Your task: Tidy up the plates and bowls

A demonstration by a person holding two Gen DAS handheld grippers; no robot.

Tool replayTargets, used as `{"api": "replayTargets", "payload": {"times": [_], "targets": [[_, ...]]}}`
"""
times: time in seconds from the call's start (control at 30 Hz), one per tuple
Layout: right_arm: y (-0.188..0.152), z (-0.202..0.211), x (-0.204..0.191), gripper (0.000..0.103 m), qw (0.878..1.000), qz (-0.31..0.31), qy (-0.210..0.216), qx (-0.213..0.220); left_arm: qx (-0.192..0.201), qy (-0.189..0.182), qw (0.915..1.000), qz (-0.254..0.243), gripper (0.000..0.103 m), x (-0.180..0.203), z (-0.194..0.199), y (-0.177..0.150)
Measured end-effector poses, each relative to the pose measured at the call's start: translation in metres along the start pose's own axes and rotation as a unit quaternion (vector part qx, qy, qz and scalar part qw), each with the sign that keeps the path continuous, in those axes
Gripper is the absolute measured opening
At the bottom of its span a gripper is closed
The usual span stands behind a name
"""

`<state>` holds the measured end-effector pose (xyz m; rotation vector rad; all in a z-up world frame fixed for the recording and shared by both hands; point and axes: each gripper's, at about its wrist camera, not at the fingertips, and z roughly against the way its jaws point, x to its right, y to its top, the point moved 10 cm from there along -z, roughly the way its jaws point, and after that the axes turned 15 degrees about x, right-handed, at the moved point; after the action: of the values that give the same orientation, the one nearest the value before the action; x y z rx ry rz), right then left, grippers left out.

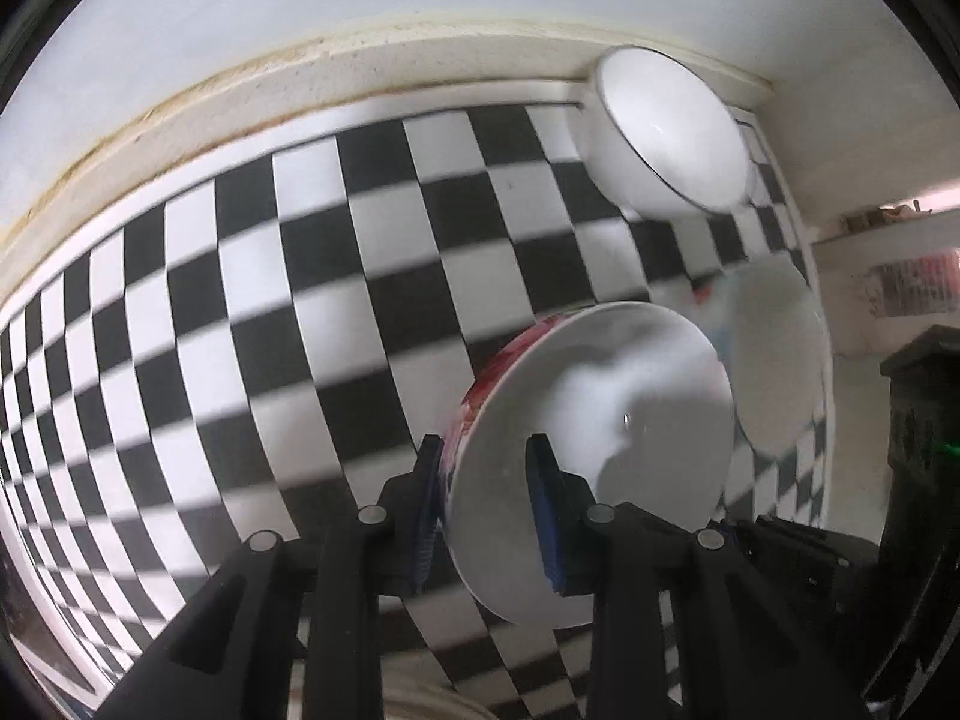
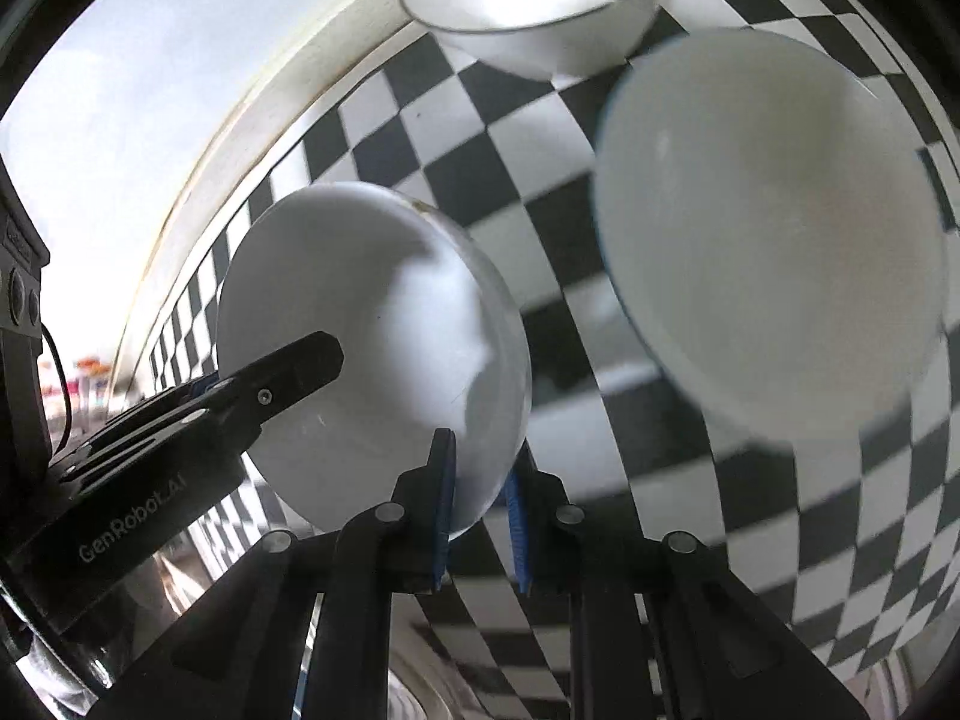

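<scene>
The red-patterned bowl (image 1: 591, 462), white inside, sits tilted between both claws. The left claw (image 1: 483, 450) pinches its rim, one pad outside, one inside. The right claw (image 2: 480, 450) pinches the opposite rim, its jaws drawn in on the wall. Just beyond and to the right claw's right stands a plain white bowl (image 2: 774, 228); farther ahead a dark-rimmed white bowl (image 2: 534, 0) near the wall, all over the checkered worktop (image 1: 252, 300).
</scene>
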<state>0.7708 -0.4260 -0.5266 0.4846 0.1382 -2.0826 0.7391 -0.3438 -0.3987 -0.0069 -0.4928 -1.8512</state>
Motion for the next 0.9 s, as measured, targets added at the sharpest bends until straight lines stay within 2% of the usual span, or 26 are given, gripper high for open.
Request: {"api": "replayTargets", "payload": {"times": [0.2,0.5,0.57,0.6,0.7,0.9], "targets": [[-0.033,0.026,0.019,0.018,0.999,0.034,-0.002,-0.002,-0.004,-0.006,1.0000,-0.003,0.025,0.024,0.026,-0.050],[-0.104,0.046,0.054,0.017,0.998,0.047,-0.014,-0.027,-0.031,-0.022,0.9993,0.004,0.025,0.055,0.023,-0.111],[-0.114,0.045,0.063,0.017,0.998,0.048,-0.020,-0.029,-0.038,-0.026,0.9989,0.002,0.025,0.059,0.020,-0.122],[-0.118,0.044,0.066,0.017,0.998,0.047,-0.021,-0.031,-0.085,-0.012,0.9962,-0.015,0.025,0.057,0.017,-0.129],[-0.132,0.043,0.080,0.017,0.998,0.045,-0.028,-0.037,-0.094,-0.013,0.9953,-0.019,0.025,0.062,0.011,-0.140],[-0.144,0.018,0.073,0.017,0.997,0.047,-0.037,-0.050,-0.110,-0.014,0.9936,-0.022,0.025,0.070,0.001,-0.160]]}}
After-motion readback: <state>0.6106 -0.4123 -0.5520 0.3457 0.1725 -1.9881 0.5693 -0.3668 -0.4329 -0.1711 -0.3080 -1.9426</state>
